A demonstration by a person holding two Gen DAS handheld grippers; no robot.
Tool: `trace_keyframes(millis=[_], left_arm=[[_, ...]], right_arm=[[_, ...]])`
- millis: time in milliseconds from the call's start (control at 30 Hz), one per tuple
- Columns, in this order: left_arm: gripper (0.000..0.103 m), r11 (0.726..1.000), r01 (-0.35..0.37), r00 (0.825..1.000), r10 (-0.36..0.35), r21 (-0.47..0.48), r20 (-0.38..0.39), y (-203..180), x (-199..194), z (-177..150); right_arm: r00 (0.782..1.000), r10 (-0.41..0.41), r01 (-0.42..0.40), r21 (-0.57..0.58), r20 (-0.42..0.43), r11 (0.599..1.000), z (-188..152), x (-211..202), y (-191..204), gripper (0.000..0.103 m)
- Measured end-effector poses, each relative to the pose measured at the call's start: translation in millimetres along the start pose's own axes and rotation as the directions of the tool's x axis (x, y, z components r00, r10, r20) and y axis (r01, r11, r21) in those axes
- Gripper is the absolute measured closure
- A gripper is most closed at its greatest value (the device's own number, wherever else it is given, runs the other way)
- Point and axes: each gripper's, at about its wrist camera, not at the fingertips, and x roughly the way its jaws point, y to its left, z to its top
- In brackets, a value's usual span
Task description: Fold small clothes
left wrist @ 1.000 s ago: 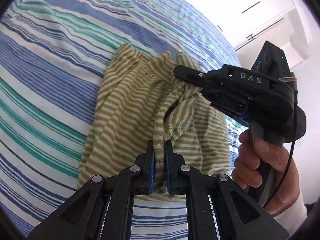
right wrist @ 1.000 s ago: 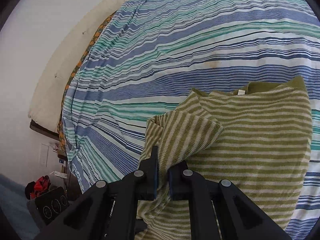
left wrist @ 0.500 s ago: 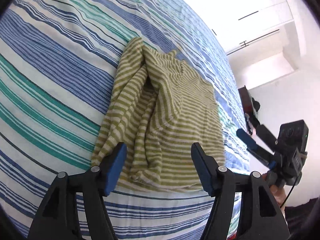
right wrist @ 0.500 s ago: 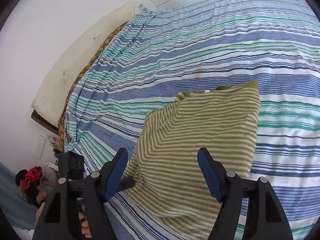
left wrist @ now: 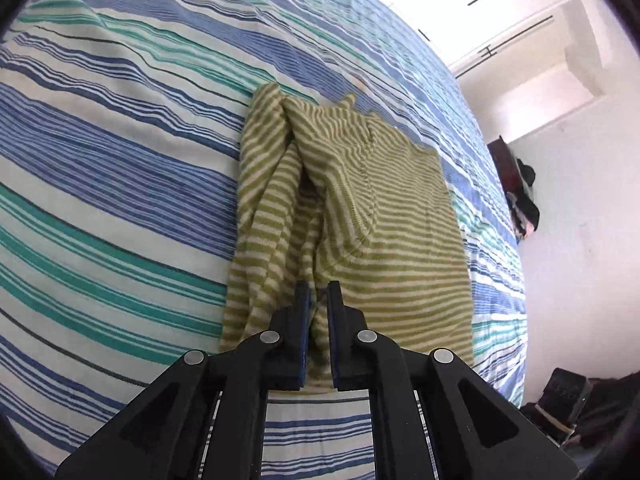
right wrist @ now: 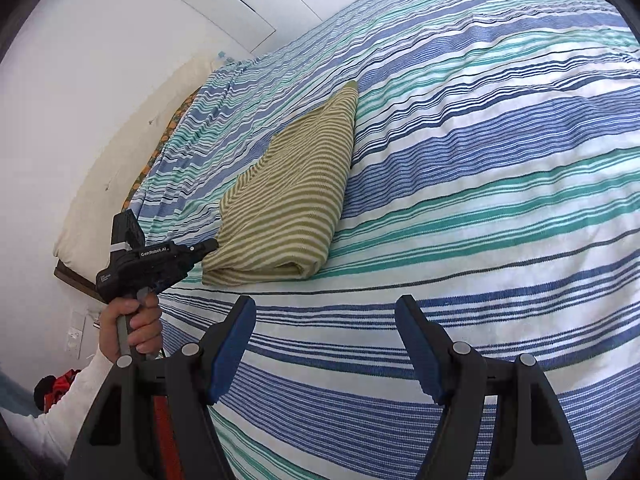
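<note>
Two tools work over one olive-striped garment [left wrist: 360,216] lying partly folded on the striped bed [left wrist: 120,160]. The left tool [left wrist: 318,292], whose jaws have just been closing, stands nearly shut with a loose fold at the garment's 6 o'clock edge between its pads, probably to lift that flap for the next fold. The right tool [right wrist: 326,344] hangs wide open and empty, apart from the cloth toward 5 o'clock.

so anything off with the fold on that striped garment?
Yes. The striped garment lies folded on the bedspread, but its left side is bunched into a loose ridge instead of lying flat. The left gripper has just been closing around that bunch.
</note>
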Motion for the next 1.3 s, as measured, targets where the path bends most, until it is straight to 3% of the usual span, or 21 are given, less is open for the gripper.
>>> trace_keyframes(millis=[33, 67, 100, 167, 233, 367, 400, 433, 467, 600, 667, 733, 833, 867, 900, 967, 1067, 1167, 1200, 1267, 1300], left_arm=[[0.063, 1.000, 0.004, 1.000, -0.004, 0.013, 0.009, -0.8, 0.6, 4.7], [0.039, 1.000, -0.012, 0.999, 0.011, 0.017, 0.042, -3.2, -2.0, 9.9], [0.033, 1.000, -0.014, 0.997, 0.012, 0.021, 0.081, -5.1, -6.2, 14.1], [0.035, 0.999, 0.028, 0.997, -0.031, 0.038, 0.073, -9.3, -0.4, 27.0], [0.051, 0.997, 0.044, 0.999, -0.045, 0.068, 0.013, -15.4, 13.3, 37.0], [0.058, 0.994, -0.026, 0.995, 0.036, 0.107, -0.098, -20.6, 49.6, 46.4], [0.086, 0.993, -0.035, 0.994, 0.046, 0.110, -0.103, -20.7, 52.3, 45.8], [0.096, 0.993, -0.029, 0.993, 0.042, 0.114, -0.113, -21.1, 51.4, 43.6], [0.097, 0.992, -0.032, 0.994, 0.045, 0.123, -0.099, -23.6, 45.6, 43.2], [0.098, 0.988, -0.042, 0.998, 0.048, 0.148, -0.032, -28.2, 8.8, 52.5], [0.097, 0.980, -0.134, 0.991, 0.136, 0.145, 0.000, -17.7, 5.0, 59.3], [0.097, 0.965, -0.221, 0.972, 0.230, 0.144, -0.049, -3.8, 20.8, 59.9], [0.090, 0.952, -0.254, 0.959, 0.270, 0.170, -0.084, -4.0, 34.0, 56.3], [0.079, 0.954, -0.251, 0.962, 0.265, 0.166, -0.068, -7.4, 29.3, 55.5], [0.061, 0.960, -0.234, 0.969, 0.244, 0.153, -0.045, -9.5, 22.0, 54.8], [0.044, 0.959, -0.249, 0.969, 0.247, 0.135, 0.030, -12.1, 5.1, 51.2], [0.043, 0.957, -0.258, 0.965, 0.248, 0.129, 0.087, -13.8, -14.8, 41.9], [0.043, 0.956, -0.240, 0.971, 0.235, 0.168, 0.053, -15.0, -11.3, 27.9], [0.043, 0.947, -0.248, 0.968, 0.252, 0.202, 0.006, -14.9, -1.6, 21.8], [0.044, 0.917, -0.272, 0.948, 0.308, 0.291, -0.085, -19.2, 21.1, 8.6], [0.049, 0.906, -0.277, 0.942, 0.322, 0.321, -0.095, -20.3, 22.3, 4.4]], right_arm=[[1.000, -0.005, 0.005, -0.010, 0.002, 1.000, -5.0, -0.3, 2.6, 0.031], [1.000, -0.007, 0.007, -0.017, 0.003, 1.000, -8.7, -1.1, 4.1, 0.031], [1.000, -0.004, 0.004, -0.019, 0.003, 1.000, -11.2, -1.5, 6.2, 0.031], [1.000, 0.010, -0.010, -0.028, 0.002, 1.000, -15.9, -2.6, 9.7, 0.031], [1.000, 0.009, -0.009, -0.048, -0.003, 0.999, -20.2, -1.0, 13.6, 0.031], [1.000, 0.009, -0.010, -0.041, -0.024, 0.999, -24.1, 6.5, 11.4, 0.031], [1.000, 0.012, -0.013, -0.036, -0.022, 0.999, -24.9, 6.4, 10.6, 0.031], [1.000, 0.011, -0.012, -0.037, -0.018, 0.999, -25.9, 5.2, 10.8, 0.031], [1.000, 0.009, -0.010, -0.042, -0.012, 0.999, -26.0, 3.7, 11.4, 0.031], [1.000, -0.014, 0.016, -0.068, 0.021, 0.998, -26.1, -5.5, 13.1, 0.031], [0.999, -0.026, 0.029, -0.077, 0.036, 0.997, -24.9, -10.1, 13.8, 0.031], [0.999, -0.031, 0.034, -0.081, 0.039, 0.996, -24.6, -10.6, 14.7, 0.031], [0.999, -0.034, 0.034, -0.113, 0.000, 0.993, -15.7, 4.5, 23.3, 0.031], [0.999, -0.046, 0.044, -0.152, -0.005, 0.987, -8.9, 9.1, 32.3, 0.031], [0.999, -0.051, 0.051, -0.201, 0.005, 0.978, 0.0, 11.9, 43.8, 0.031], [0.999, -0.028, 0.034, -0.283, 0.025, 0.959, 20.3, 17.0, 68.7, 0.033], [0.999, 0.027, -0.017, -0.388, 0.021, 0.921, 47.4, 37.8, 102.6, 0.035], [0.991, 0.098, -0.128, -0.446, -0.089, 0.886, 55.2, 81.1, 113.6, 0.036], [0.985, 0.073, -0.135, -0.445, -0.154, 0.885, 53.1, 101.8, 107.7, 0.040], [0.954, -0.105, -0.033, -0.446, -0.280, 0.894, 42.0, 144.6, 79.3, 0.057], [0.943, -0.116, -0.030, -0.427, -0.312, 0.904, 39.4, 150.1, 64.9, 0.069]])
